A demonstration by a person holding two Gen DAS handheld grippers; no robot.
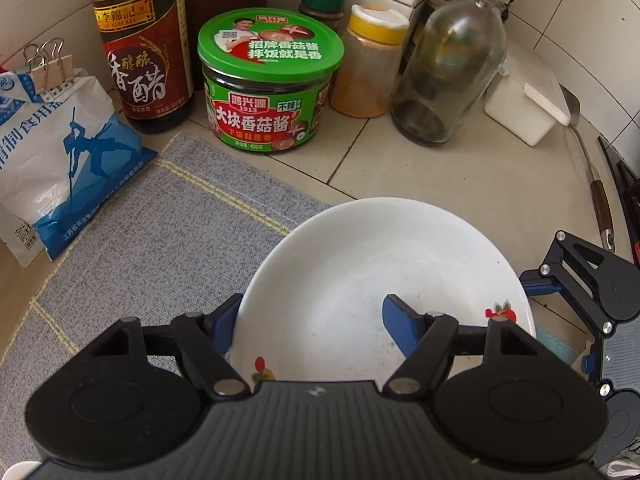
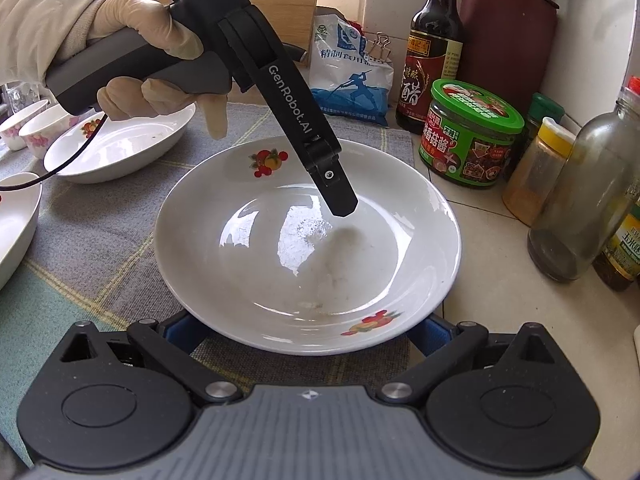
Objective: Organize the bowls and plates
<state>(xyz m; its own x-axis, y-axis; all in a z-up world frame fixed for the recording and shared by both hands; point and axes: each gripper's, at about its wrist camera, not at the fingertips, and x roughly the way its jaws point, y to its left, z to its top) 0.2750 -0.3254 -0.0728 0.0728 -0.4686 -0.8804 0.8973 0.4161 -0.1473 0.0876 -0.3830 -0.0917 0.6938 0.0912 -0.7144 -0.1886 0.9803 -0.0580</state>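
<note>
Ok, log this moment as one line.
left gripper: open, straddling plate rim | right gripper: open, at plate's near edge | plate: on placemat

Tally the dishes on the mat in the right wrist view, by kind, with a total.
Round plate: 1
Other white dishes: 2, one cut off at the left edge
Small cups: 2
Total: 5
</note>
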